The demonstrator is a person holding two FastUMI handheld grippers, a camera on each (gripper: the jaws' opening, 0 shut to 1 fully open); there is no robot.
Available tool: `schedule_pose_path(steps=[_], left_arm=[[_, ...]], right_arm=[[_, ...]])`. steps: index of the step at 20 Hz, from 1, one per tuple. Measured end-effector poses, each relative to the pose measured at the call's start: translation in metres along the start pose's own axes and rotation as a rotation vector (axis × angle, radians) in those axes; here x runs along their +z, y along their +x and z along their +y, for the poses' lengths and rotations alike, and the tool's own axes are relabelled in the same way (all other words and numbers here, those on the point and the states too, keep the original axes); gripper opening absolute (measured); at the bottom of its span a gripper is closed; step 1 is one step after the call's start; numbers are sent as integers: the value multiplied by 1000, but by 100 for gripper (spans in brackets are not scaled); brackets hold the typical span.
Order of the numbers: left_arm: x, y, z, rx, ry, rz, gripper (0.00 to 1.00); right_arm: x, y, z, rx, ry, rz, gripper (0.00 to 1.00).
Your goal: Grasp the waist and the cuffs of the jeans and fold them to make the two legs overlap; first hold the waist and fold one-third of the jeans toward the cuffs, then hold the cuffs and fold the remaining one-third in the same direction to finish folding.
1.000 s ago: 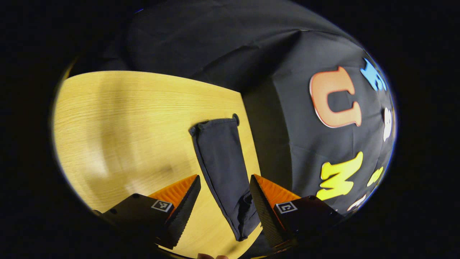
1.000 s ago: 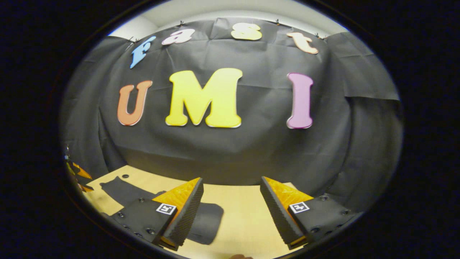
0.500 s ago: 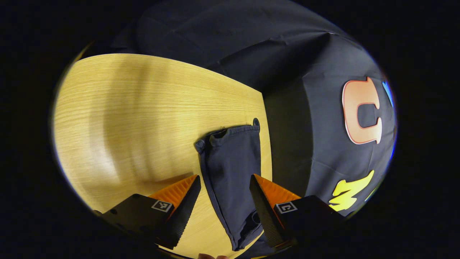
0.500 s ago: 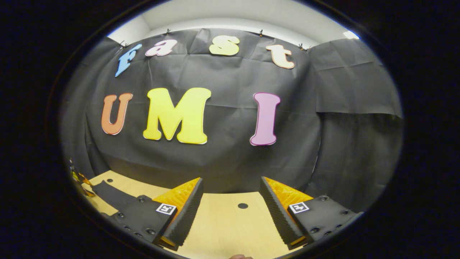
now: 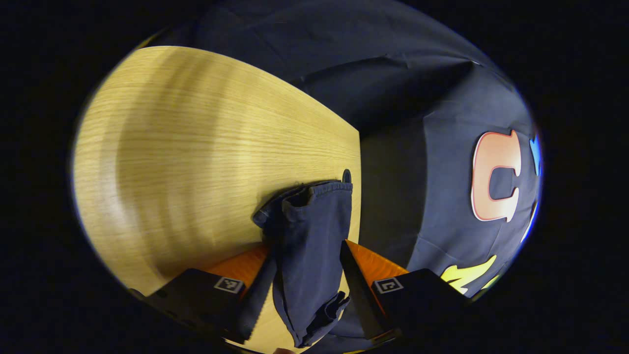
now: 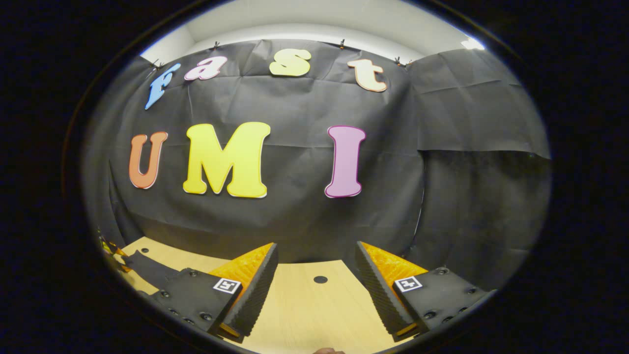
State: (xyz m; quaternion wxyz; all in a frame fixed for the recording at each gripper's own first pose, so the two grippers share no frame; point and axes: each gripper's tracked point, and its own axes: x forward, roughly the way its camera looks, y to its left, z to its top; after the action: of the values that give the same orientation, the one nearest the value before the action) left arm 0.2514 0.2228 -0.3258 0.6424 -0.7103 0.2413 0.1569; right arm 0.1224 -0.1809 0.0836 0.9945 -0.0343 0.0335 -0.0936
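Note:
Dark jeans (image 5: 309, 246) lie as a narrow strip along the right edge of the wooden table (image 5: 196, 147), with the hemmed end (image 5: 319, 189) farthest from me. My left gripper (image 5: 305, 268) is low over the strip and open, its fingers either side of the cloth. The fabric covers the tip of the left finger (image 5: 241, 268); the right finger (image 5: 366, 268) sits at the cloth's edge. In the right gripper view, my right gripper (image 6: 314, 285) hovers open above bare table (image 6: 314, 314) with nothing between its fingers. A piece of the jeans (image 6: 147, 269) shows at the lower left there.
A small round hole (image 5: 347, 175) marks the table just beyond the jeans' end, and another hole (image 6: 320, 279) lies ahead of the right gripper. The table's edge drops off right beside the jeans. Black cloth walls close the booth behind. The other gripper (image 6: 109, 248) peeks in at far left.
My left gripper has come down and forward along the jeans, so the cloth now sits between its fingers and laps over one. The right gripper turned away from the jeans, toward bare table.

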Motion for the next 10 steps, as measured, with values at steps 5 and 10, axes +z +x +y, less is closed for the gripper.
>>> schedule_pose_path(steps=[5, 10], left_arm=[[0, 17, 6, 11, 2, -27, 21], [0, 7, -7, -22, 100, -56, 5]], right_arm=[[2, -3, -4, -2, -35, 5, 93], [3, -4, -6, -7, -27, 11, 93]])
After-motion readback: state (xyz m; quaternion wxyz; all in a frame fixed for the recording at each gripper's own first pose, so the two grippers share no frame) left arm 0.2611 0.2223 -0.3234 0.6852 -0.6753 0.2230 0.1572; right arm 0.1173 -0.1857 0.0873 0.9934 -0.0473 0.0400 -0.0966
